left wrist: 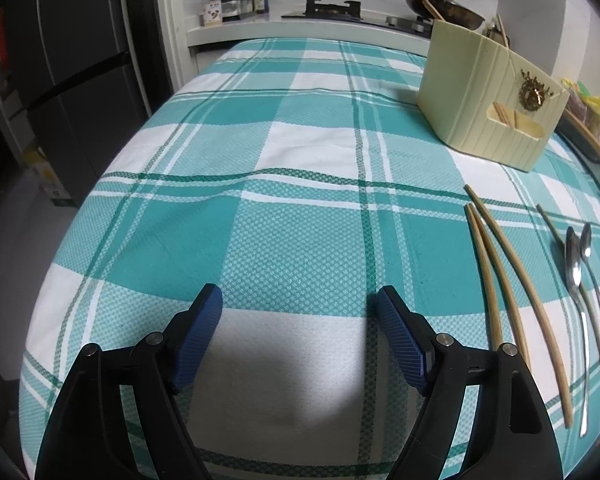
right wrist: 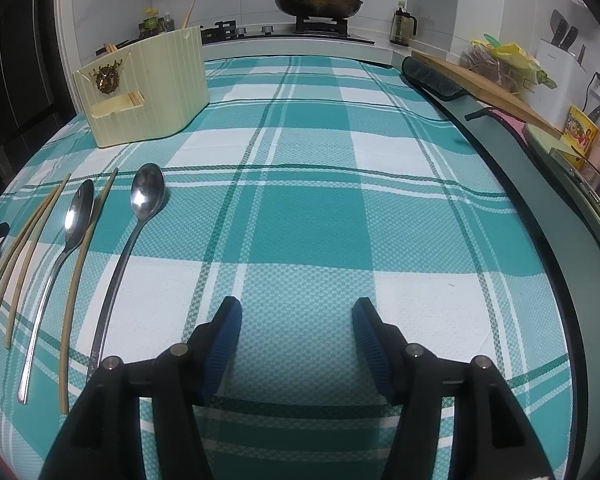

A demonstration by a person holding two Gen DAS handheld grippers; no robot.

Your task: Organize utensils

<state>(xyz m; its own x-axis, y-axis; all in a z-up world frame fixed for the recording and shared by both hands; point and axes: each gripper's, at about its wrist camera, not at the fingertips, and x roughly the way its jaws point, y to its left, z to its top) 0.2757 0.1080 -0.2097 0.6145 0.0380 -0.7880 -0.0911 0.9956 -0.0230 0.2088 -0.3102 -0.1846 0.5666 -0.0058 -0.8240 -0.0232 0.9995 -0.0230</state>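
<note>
A cream utensil holder [left wrist: 488, 104] stands on the teal plaid tablecloth [left wrist: 300, 200], with chopsticks in its front pocket; it also shows in the right wrist view [right wrist: 148, 88]. Several bamboo chopsticks [left wrist: 516, 288] and two steel spoons [left wrist: 576, 276] lie flat on the cloth to the right of my left gripper [left wrist: 300, 304], which is open and empty. In the right wrist view the chopsticks [right wrist: 80, 272] and spoons [right wrist: 140, 216] lie to the left of my right gripper [right wrist: 296, 316], also open and empty above the cloth.
A stove with a lidded wok [right wrist: 318, 2] sits on the counter behind the table. A wooden board [right wrist: 480, 80], a dark mat [right wrist: 432, 80] and boxes line the right side. A dark fridge [left wrist: 72, 80] stands at left, with jars [left wrist: 236, 0] on the counter.
</note>
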